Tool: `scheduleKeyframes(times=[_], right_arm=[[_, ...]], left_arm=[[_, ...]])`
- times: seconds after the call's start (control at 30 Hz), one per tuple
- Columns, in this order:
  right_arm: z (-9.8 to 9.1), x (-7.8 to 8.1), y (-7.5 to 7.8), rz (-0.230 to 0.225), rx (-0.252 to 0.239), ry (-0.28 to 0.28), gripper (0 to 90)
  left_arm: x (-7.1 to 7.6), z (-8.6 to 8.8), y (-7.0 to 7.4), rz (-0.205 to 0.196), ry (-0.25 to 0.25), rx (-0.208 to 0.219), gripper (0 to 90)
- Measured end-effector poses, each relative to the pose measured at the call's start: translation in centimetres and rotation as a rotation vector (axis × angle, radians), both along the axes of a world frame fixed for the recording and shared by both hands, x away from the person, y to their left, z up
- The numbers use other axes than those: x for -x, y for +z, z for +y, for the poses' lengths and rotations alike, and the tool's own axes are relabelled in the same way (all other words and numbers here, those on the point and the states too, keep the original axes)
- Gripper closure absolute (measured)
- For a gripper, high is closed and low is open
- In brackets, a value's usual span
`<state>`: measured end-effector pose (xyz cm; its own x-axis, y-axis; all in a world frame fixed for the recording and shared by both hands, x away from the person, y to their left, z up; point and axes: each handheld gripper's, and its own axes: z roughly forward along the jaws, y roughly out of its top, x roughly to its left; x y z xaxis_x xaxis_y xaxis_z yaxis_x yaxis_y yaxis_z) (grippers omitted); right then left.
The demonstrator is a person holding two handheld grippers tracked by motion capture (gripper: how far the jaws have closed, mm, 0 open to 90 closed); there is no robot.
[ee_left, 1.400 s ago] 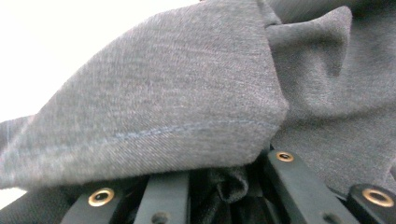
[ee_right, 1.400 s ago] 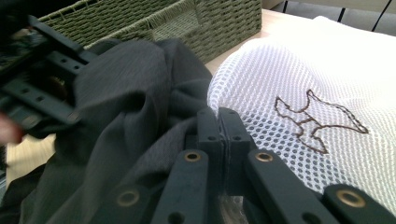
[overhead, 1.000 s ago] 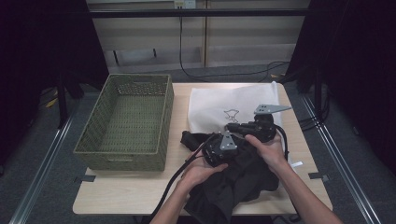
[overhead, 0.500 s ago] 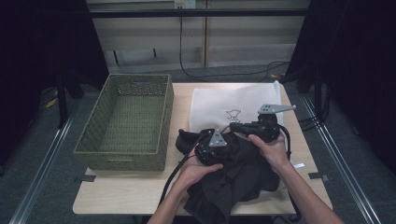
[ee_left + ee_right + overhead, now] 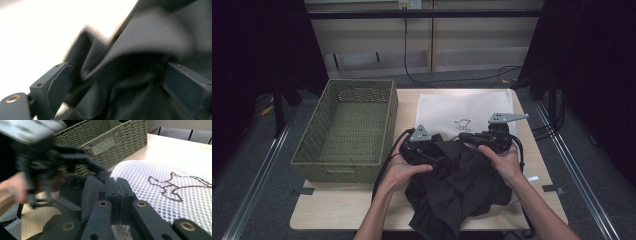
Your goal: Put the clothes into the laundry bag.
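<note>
Mid-frame, our right gripper [image 5: 464, 137] stays clamped on the garment [image 5: 462, 185]; our left gripper [image 5: 437, 160] has just been opening around a fold; the bag [image 5: 462, 107] and basket [image 5: 347, 127] are unfilled.

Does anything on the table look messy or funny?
Yes: the black cloth lies crumpled in a heap, and its front edge droops over the table edge. The white mesh bag lies flat and the basket sits straight.

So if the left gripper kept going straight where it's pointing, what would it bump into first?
Probably the dark cloth: it is bunched between the open jaws of the left gripper, which have just been opening. The white mesh bag lies beyond it.
</note>
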<state>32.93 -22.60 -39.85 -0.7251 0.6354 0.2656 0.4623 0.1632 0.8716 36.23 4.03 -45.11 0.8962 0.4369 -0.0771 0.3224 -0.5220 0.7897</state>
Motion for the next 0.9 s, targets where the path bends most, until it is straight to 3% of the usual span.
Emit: scheduleKeyframes(times=[0.03, 0.17, 0.23, 0.27, 0.33, 0.4, 0.47, 0.53, 0.63, 0.9], right_arm=[[0.0, 0.0, 0.0, 0.000, 0.001, 0.001, 89.0], [-0.1, -0.1, -0.2, 0.006, 0.006, 0.000, 89.1], [0.0, -0.1, -0.4, 0.009, 0.014, -0.004, 89.0], [0.1, -0.1, -0.4, 0.008, 0.018, -0.005, 89.0], [0.2, -0.1, -0.4, 0.007, 0.022, -0.002, 89.0], [0.3, -0.1, -0.4, 0.006, 0.024, -0.003, 89.0], [0.4, -0.1, -0.4, 0.006, 0.021, -0.003, 89.0], [0.4, -0.1, -0.4, 0.003, 0.019, 0.001, 89.0], [0.6, -0.1, -0.4, 0.003, 0.019, -0.002, 89.0], [2.0, 0.2, -0.1, -0.024, 0.011, 0.018, 89.1]], left_arm=[[-0.1, -0.2, -1.0, 0.017, -0.002, -0.028, 5.0], [0.4, 0.0, -2.8, 0.064, -0.014, -0.012, 5.4], [1.0, -0.3, -3.5, 0.058, -0.044, -0.082, 4.9], [1.3, -0.6, -3.9, 0.052, -0.048, -0.091, 5.3], [1.4, -0.4, -3.9, 0.073, -0.056, -0.098, 17.8], [1.5, -0.4, -4.0, 0.063, -0.046, -0.109, 44.4], [1.6, -0.4, -3.8, 0.052, -0.033, -0.098, 64.6], [1.7, -0.3, -3.5, 0.064, -0.025, -0.067, 73.7], [2.2, -0.2, -2.3, 0.048, -0.022, -0.009, 76.6], [3.9, -0.9, 1.7, -0.025, -0.059, 0.082, 77.2]])
